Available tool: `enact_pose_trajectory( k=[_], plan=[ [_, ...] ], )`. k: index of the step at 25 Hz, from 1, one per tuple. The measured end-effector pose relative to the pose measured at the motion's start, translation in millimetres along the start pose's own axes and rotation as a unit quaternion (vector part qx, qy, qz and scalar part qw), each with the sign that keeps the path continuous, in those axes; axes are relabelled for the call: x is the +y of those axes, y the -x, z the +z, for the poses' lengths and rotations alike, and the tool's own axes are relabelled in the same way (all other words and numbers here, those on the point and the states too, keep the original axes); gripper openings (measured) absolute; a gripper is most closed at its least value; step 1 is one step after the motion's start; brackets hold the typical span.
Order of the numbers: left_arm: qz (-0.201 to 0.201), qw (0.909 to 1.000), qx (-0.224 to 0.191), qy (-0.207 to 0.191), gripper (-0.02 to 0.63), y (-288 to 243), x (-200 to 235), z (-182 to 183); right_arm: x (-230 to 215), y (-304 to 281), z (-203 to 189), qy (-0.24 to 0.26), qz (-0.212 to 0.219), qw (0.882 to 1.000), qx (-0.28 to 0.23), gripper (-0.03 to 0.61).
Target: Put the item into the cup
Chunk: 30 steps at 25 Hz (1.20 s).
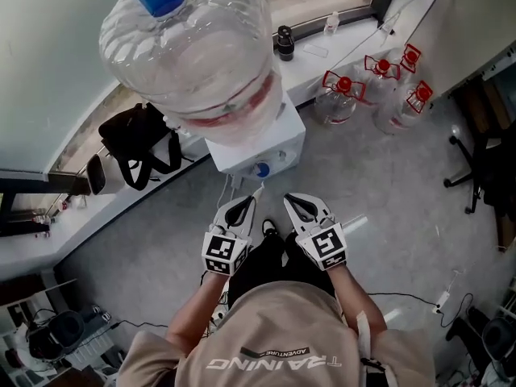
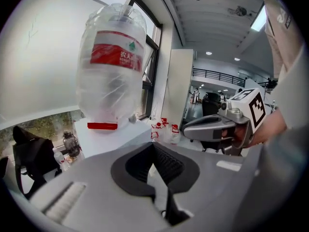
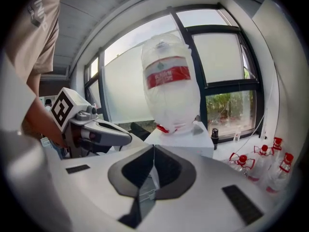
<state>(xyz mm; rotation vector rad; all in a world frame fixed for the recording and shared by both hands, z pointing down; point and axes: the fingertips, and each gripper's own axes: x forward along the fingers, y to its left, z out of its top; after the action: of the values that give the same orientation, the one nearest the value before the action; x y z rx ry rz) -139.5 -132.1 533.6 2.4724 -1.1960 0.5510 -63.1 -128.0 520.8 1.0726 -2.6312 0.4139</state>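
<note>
Big clear water bottle (image 1: 193, 51) fills the top of the head view, upended on the white dispenser (image 1: 262, 147), which stands on the floor (image 1: 387, 192) against the window ledge (image 1: 339, 43). Black bag (image 1: 141, 143) hangs over the ledge's front edge, off to the left. Three clear jugs (image 1: 379, 87) with red caps sit on the floor beside the ledge's right end. Down low, the left gripper (image 2: 153, 149) and the right gripper (image 3: 153, 149) are side by side in front of the dispenser, both pinched tip to tip on nothing (only floor shows behind the pads). A small dark bottle (image 1: 285, 43) stands on the ledge. Cup and item: no view shows them.
</note>
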Motion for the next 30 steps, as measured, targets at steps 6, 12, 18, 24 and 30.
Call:
enact_pose_trajectory(
  k=[6, 12, 18, 24, 30],
  plan=[
    [-0.023, 0.9993, 0.029, 0.005, 0.008, -54.8, 12.0, -51.4, -17.3, -33.6, -59.5, 0.024, -0.016, 0.999, 0.026, 0.012],
    [-0.032, 0.9986, 0.042, 0.001, 0.008, -108.7, 25.1, -99.0, -34.7, -69.9, -116.3, 0.073, -0.023, 0.996, 0.047, 0.012],
    [-0.01, 0.9978, 0.063, 0.019, 0.008, -145.9, 44.0, -150.3, -50.5, -106.7, -180.7, 0.076, -0.035, 0.995, 0.055, 0.012],
    [0.03, 0.9962, 0.08, 0.018, 0.008, -165.2, 73.9, -193.6, -62.7, -141.6, -212.1, 0.064, -0.049, 0.996, 0.047, 0.012],
    [0.04, 0.9949, 0.092, -0.011, 0.008, -191.1, 97.5, -236.3, -64.3, -166.9, -240.6, 0.046, -0.037, 0.997, 0.054, 0.012]
  ],
)
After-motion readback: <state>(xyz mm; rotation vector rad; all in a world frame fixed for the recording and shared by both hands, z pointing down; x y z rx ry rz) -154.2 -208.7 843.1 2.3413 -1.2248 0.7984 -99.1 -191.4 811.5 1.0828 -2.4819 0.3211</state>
